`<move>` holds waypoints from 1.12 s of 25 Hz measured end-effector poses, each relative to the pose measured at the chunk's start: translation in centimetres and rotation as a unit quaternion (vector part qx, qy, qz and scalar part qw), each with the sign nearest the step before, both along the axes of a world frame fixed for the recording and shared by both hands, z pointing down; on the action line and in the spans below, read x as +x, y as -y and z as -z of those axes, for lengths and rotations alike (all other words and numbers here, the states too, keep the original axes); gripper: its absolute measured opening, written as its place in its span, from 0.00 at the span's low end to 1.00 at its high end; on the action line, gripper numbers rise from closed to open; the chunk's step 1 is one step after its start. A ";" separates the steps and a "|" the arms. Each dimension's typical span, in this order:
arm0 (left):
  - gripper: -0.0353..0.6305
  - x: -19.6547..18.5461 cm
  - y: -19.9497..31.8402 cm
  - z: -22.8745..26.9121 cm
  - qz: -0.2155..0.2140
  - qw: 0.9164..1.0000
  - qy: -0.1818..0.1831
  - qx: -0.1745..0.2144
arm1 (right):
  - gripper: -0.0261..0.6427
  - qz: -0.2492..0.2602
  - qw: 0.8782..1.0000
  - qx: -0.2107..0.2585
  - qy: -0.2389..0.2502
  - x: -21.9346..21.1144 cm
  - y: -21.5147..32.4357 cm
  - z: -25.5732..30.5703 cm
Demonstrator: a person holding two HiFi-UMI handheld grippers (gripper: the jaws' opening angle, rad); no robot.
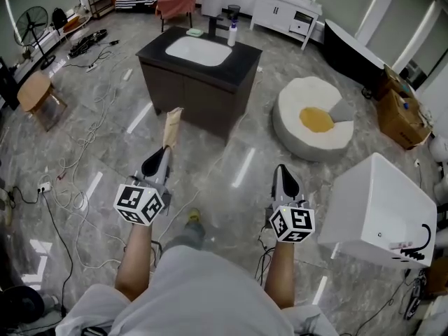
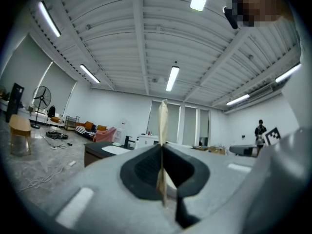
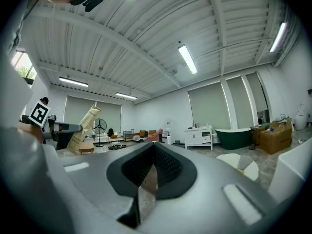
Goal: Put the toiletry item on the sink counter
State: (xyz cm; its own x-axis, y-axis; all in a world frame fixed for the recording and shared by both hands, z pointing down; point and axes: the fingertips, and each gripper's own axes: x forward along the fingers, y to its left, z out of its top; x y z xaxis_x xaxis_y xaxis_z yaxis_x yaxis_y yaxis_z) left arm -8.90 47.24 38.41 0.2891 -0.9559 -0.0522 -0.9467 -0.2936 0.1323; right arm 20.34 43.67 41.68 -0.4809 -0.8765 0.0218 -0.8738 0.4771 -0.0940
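Carry the tan toiletry packet (image 1: pixel 171 126), pinched upright in the closed left tongs (image 1: pixel 159 161) over the floor (image 1: pixel 105 138), across to the far-off desk (image 1: pixel 241 63); lay it flat beside the sink (image 1: pixel 199 50). Leave the right tongs (image 1: pixel 283 180), closed on nothing, aside.

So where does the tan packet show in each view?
Head view: packet centre-left, held by the left gripper.
Left gripper view: packet dead centre, edge-on, clamped between the jaws.
Right gripper view: packet at left, mid-height.
Shared landmark: the standing fan.
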 end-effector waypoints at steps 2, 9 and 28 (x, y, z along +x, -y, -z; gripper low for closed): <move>0.05 -0.8 2.3 -0.3 -0.002 1.000 -0.002 -0.003 | 0.04 0.000 1.000 -0.003 -0.001 -0.9 2.0 0.1; 0.05 -3.3 10.5 0.1 -0.016 1.000 -0.011 -0.010 | 0.04 -0.018 1.000 0.001 -0.002 -3.1 9.3 1.3; 0.05 -10.1 26.6 -0.2 -0.065 0.997 -0.031 -0.027 | 0.04 -0.062 0.997 -0.021 -0.029 -9.9 22.0 1.2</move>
